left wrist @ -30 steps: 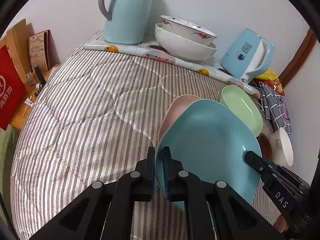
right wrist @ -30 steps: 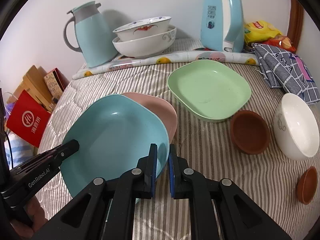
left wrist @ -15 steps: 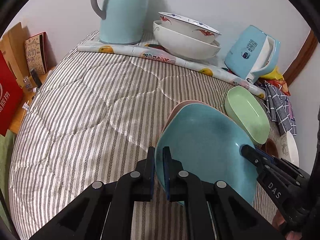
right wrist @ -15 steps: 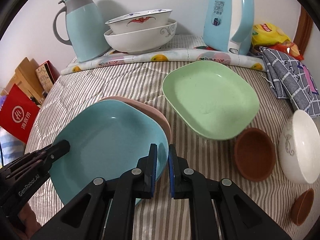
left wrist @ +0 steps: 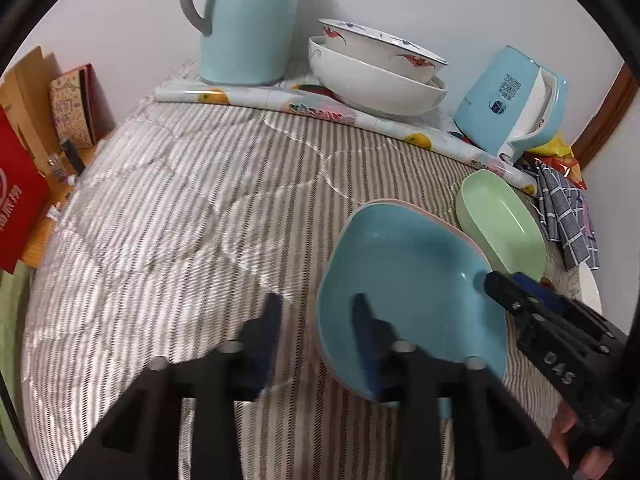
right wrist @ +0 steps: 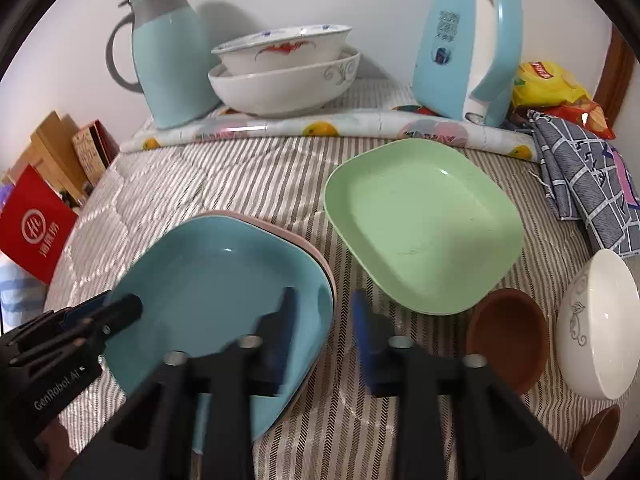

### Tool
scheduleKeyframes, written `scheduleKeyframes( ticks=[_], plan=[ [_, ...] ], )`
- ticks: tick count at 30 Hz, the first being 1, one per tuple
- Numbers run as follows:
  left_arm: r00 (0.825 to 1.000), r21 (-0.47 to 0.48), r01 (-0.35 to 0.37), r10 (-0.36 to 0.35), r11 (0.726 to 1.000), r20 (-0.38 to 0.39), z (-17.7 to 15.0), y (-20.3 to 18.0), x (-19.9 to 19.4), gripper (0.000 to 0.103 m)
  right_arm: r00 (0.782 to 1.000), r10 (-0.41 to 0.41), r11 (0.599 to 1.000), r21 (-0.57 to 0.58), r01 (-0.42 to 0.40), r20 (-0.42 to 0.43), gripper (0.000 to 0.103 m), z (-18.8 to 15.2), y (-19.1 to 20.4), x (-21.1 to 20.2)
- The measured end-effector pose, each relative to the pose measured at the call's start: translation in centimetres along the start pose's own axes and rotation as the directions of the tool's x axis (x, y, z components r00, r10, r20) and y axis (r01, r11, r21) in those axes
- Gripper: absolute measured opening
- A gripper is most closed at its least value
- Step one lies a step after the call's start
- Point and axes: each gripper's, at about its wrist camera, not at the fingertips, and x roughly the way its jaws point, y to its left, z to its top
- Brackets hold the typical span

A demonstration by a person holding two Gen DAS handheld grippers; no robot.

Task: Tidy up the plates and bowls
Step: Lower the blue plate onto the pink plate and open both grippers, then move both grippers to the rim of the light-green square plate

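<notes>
A blue square plate (left wrist: 412,284) (right wrist: 224,280) lies stacked on a pink plate (left wrist: 404,203) (right wrist: 308,250), of which only the far rim shows. My left gripper (left wrist: 318,312) is open and straddles the blue plate's left rim. My right gripper (right wrist: 324,312) is open and straddles its right rim. A green square plate (right wrist: 424,220) (left wrist: 500,224) lies to the right. A brown bowl (right wrist: 506,338), a white bowl (right wrist: 600,320) and a small brown dish (right wrist: 596,436) sit at the right.
At the back stand a light-blue thermos jug (right wrist: 172,68), two nested white bowls (right wrist: 288,68) and a blue kettle (right wrist: 468,48) behind a rolled printed mat (right wrist: 320,130). A checked cloth (right wrist: 588,184) and snack bags (right wrist: 552,88) lie at the right. Red boxes (left wrist: 20,208) stand at the left.
Both grippers have opened and let go of the blue plate, which has come down onto the pink plate. Both views have moved slightly forward.
</notes>
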Motion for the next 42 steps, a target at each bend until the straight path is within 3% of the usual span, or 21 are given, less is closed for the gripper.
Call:
scheduleKeyframes(
  ticks=[10,15,19,20,25,34,42],
  plan=[
    [0.999,0.017,-0.028,0.027,0.999,0.032,-0.8,-0.9,-2.3,0.042,0.995,0.010,0.996,0.083,-0.018,0.095,0.055,-2.0,-2.8,-5.3],
    [0.996,0.056,-0.024,0.019,0.998,0.093,-1.0,-2.3,-4.7,0.044,0.983,-0.071,0.993,0.101,0.054,0.172,0.058,-4.0,-5.7,-9.2],
    [0.988,0.074,-0.016,0.004,0.997,0.156,-1.3,-4.3,-6.8,0.049,0.967,-0.135,0.982,0.161,0.101,0.217,0.081,-6.1,-9.4,-12.3],
    [0.986,0.078,-0.012,-0.001,0.997,0.166,-1.4,-4.9,-7.0,0.049,0.963,-0.148,0.979,0.172,0.110,0.224,0.082,-6.4,-10.2,-12.8],
    [0.980,0.127,0.020,-0.045,0.992,0.193,-2.5,-8.6,-7.9,0.054,0.959,-0.222,0.960,0.212,0.184,0.175,0.088,-8.5,-14.2,-14.4],
    [0.985,0.162,0.057,-0.082,0.985,0.149,-3.7,-12.8,-7.6,0.054,0.951,-0.237,0.948,0.260,0.183,0.198,0.089,-12.2,-18.5,-16.8],
    [0.992,0.178,0.036,-0.056,0.983,0.111,-2.4,-13.9,-6.3,0.054,0.968,-0.193,0.946,0.291,0.141,0.158,0.089,-10.7,-19.7,-15.8]
  ],
)
